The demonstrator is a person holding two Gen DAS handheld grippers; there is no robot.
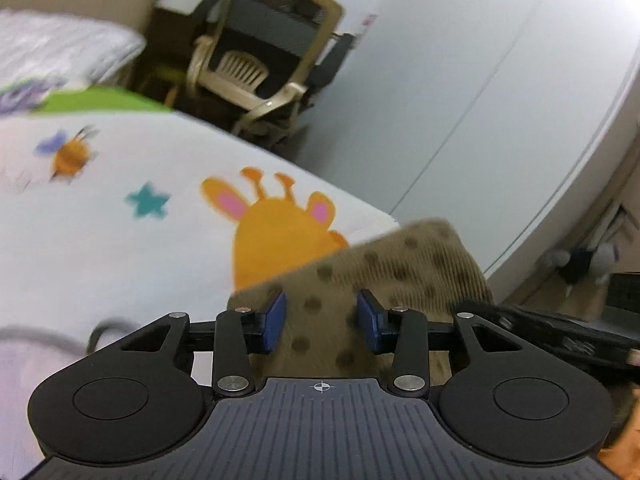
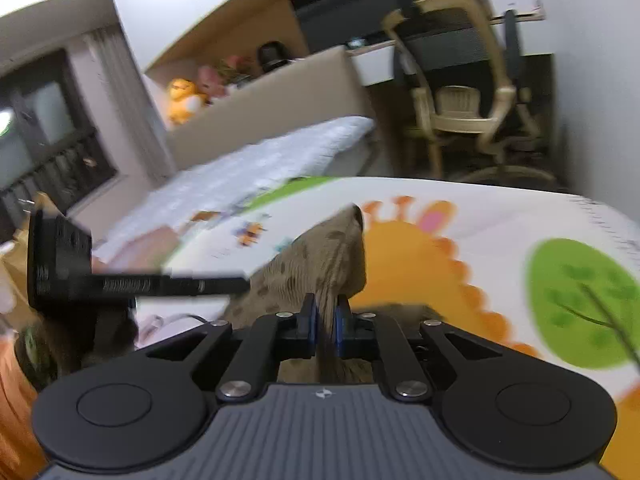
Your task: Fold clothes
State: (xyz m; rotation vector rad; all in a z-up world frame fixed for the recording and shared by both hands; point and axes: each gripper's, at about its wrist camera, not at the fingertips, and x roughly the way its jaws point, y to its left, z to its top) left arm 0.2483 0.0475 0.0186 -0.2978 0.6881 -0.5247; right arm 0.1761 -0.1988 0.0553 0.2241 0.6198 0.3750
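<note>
A tan ribbed garment with dark dots [image 1: 384,268] is lifted above a white play mat printed with an orange giraffe [image 1: 280,236]. My left gripper [image 1: 322,320] is open, its blue pads [image 1: 276,320] on either side of the cloth without pinching it. In the right wrist view my right gripper [image 2: 325,326] is shut on a fold of the same garment [image 2: 320,256], which rises ahead of the jaws. The left gripper's black body [image 2: 60,264] shows at the left of that view.
The mat [image 2: 500,220] covers the work surface, with a green tree print [image 2: 580,304]. A beige chair [image 1: 260,60] and white cabinet doors [image 1: 460,80] stand beyond. A bed [image 2: 260,160] with plush toys [image 2: 184,100] lies behind. Orange cloth [image 2: 12,400] is at the lower left.
</note>
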